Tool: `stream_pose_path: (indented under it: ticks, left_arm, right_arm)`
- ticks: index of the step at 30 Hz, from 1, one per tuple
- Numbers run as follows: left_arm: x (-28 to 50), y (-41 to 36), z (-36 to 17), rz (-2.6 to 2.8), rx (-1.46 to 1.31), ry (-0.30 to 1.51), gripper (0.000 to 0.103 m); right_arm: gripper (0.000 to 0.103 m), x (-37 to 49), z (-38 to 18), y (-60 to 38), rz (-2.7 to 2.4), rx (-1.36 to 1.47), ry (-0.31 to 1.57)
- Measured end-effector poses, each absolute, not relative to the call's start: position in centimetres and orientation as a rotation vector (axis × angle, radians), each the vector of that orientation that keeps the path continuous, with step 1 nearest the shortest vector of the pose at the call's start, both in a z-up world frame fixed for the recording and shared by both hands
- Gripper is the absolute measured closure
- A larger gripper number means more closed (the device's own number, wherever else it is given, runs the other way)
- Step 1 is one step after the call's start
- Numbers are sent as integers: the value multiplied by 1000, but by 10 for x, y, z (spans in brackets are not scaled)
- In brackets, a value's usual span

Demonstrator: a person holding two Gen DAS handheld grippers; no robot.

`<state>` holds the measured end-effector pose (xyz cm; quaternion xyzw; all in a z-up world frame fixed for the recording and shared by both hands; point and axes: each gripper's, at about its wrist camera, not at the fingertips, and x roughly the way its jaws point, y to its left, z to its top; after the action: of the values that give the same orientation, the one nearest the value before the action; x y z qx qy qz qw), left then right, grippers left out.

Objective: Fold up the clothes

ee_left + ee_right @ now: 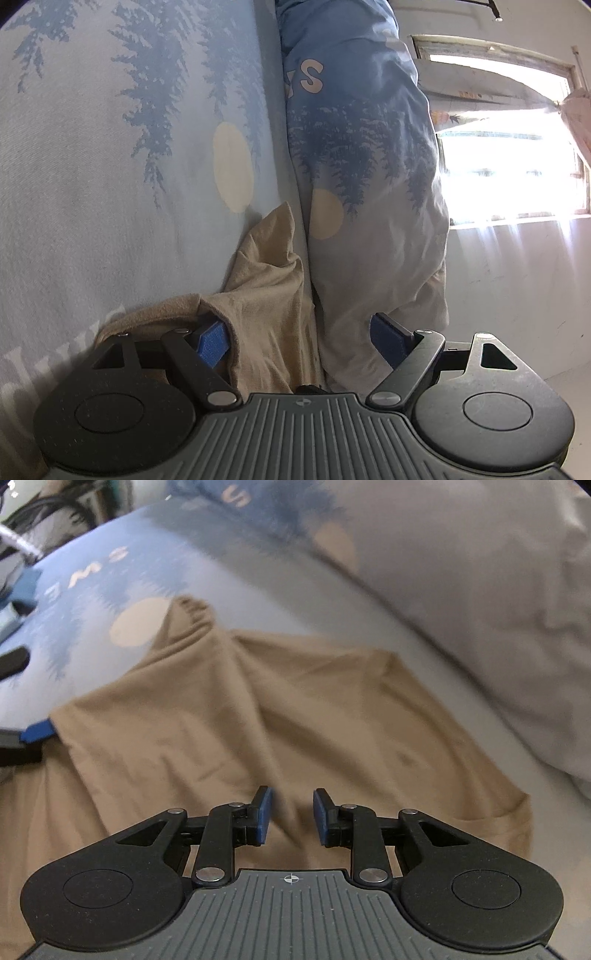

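Observation:
A tan garment (258, 709) lies spread and wrinkled on the bed. In the right wrist view my right gripper (291, 816) points down over its near part; a gap shows between its blue pads and no cloth is in it. In the left wrist view my left gripper (299, 341) stands wide open at the garment's edge (266, 295). Its left pad is tucked under a fold of the tan cloth, while the right pad is bare beside the quilt. That left finger (37, 731) also shows in the right wrist view, poking out from under the garment's left edge.
The bed sheet (92, 184) is pale blue with tree prints, cream circles and lettering. A bunched quilt of the same print (362, 147) lies along the garment's far side (480, 590). A bright window (509, 166) is beyond it. Cables and clutter (44, 513) sit off the bed's corner.

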<state>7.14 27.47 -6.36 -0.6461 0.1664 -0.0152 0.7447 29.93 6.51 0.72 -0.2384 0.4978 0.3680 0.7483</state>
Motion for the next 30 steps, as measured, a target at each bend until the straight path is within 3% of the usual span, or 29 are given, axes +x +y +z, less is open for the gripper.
stream_pose_path:
  ticks: [3, 4, 5, 12, 15, 17, 20, 24, 30]
  left_arm:
    - [71, 274, -63, -24, -1413, 365, 18]
    - [71, 274, -63, -22, -1413, 365, 18]
    - [71, 273, -63, -21, -1412, 366, 18]
    - [70, 273, -64, -25, -1410, 367, 18]
    - [71, 273, -63, -21, -1402, 370, 18]
    - [72, 272, -62, -21, -1399, 374, 18]
    - [72, 274, -63, -28, -1409, 375, 18]
    - [74, 277, -63, -37, -1422, 388, 18]
    - [69, 287, -63, -18, -1469, 361, 22]
  right_arm:
    - [76, 296, 3, 74, 833, -541, 1087]
    - [94, 294, 1, 77, 821, -576, 1077]
    - [100, 293, -1, 82, 789, -639, 1056]
    - [99, 296, 8, 110, 719, -716, 941]
    - [86, 299, 3, 114, 681, -732, 933]
    - [64, 300, 10, 107, 653, -701, 899]
    - [48, 296, 43, 59, 573, -520, 820]
    - [41, 270, 68, -45, 367, -234, 778]
    - [41, 197, 42, -156, 165, 21, 846]
